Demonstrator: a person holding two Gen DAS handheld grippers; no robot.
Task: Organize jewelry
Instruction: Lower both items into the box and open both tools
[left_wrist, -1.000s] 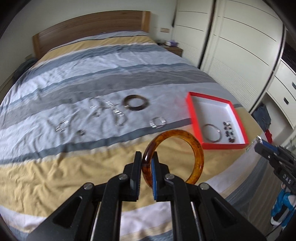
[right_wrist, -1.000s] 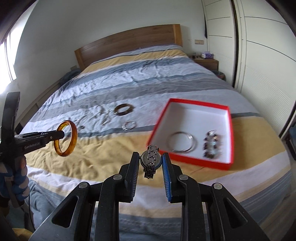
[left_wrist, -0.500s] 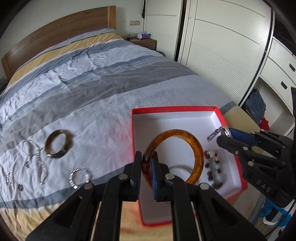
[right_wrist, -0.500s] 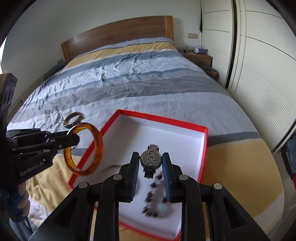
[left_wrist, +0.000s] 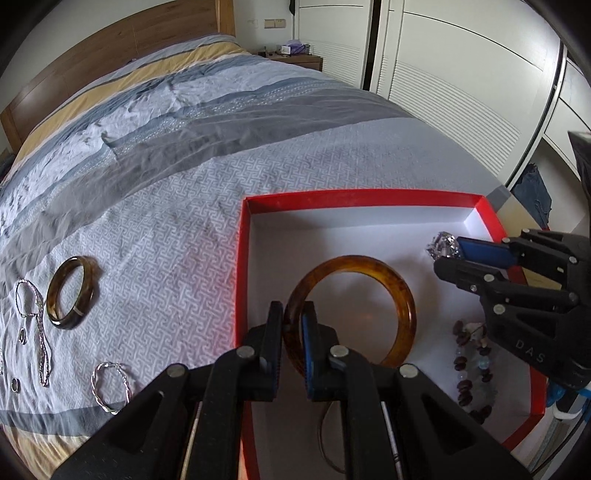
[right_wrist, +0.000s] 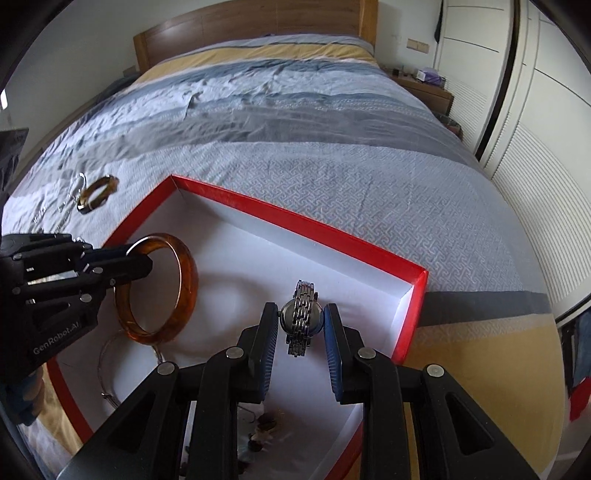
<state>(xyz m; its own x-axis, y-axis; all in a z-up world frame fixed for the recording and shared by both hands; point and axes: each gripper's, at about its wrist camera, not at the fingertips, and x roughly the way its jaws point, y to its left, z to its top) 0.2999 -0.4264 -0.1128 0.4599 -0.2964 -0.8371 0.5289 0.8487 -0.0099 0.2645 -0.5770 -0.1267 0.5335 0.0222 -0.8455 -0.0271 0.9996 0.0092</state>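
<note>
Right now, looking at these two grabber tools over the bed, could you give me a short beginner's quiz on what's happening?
1. True or false: the amber bangle is clamped in the left gripper.
2. The right gripper holds: A) a necklace B) a silver watch C) nothing.
3. Which piece lies in the red box beside the thin wire bangle?

Key: 1 true; 2 B; 3 the beaded bracelet.

amber bangle (left_wrist: 402, 295): looking glossy, translucent, resin-like
wristwatch (right_wrist: 301, 319): showing polished metal links
bedspread (left_wrist: 177, 236): lying matt, woven cloth
headboard (right_wrist: 255, 22): showing smooth wood
</note>
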